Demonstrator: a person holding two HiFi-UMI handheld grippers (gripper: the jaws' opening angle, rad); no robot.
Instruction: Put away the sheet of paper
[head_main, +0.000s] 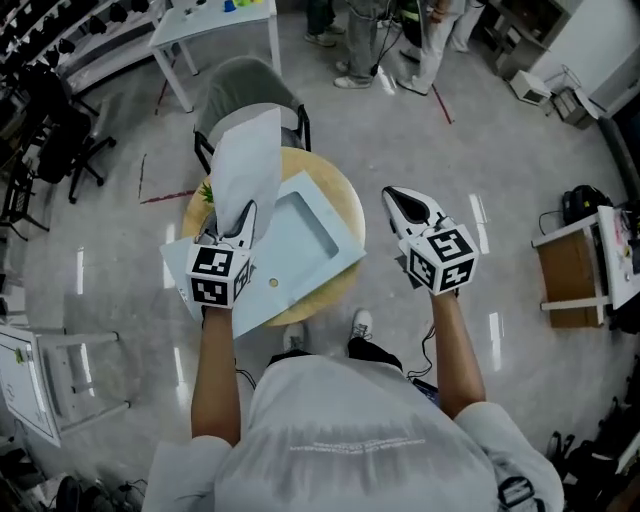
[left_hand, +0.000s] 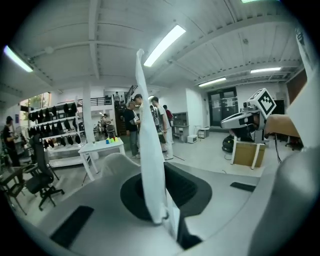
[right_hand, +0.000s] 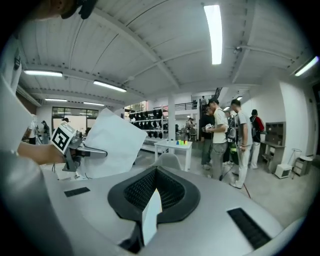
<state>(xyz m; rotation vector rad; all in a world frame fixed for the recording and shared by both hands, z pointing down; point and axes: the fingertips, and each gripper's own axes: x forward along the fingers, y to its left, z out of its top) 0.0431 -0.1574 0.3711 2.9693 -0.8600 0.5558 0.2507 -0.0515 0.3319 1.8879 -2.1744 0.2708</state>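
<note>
My left gripper (head_main: 238, 215) is shut on the lower edge of a white sheet of paper (head_main: 245, 160), which stands up, slightly curled, over the back left of a round wooden table (head_main: 345, 205). The left gripper view shows the sheet (left_hand: 150, 150) edge-on, rising from the closed jaws (left_hand: 167, 220). Under it a pale blue flat case (head_main: 300, 245) with a recessed panel lies on the table. My right gripper (head_main: 394, 196) hovers right of the table, shut and holding nothing (right_hand: 150, 215). Its view looks across at the sheet (right_hand: 112, 145) and the left gripper (right_hand: 75, 145).
A grey chair (head_main: 250, 85) stands behind the table and something small and green (head_main: 207, 192) sits at its left edge. A white table (head_main: 215, 25) and several standing people (head_main: 370, 40) are farther back. A black office chair (head_main: 60, 140) is at left, a wooden stand (head_main: 570, 270) at right.
</note>
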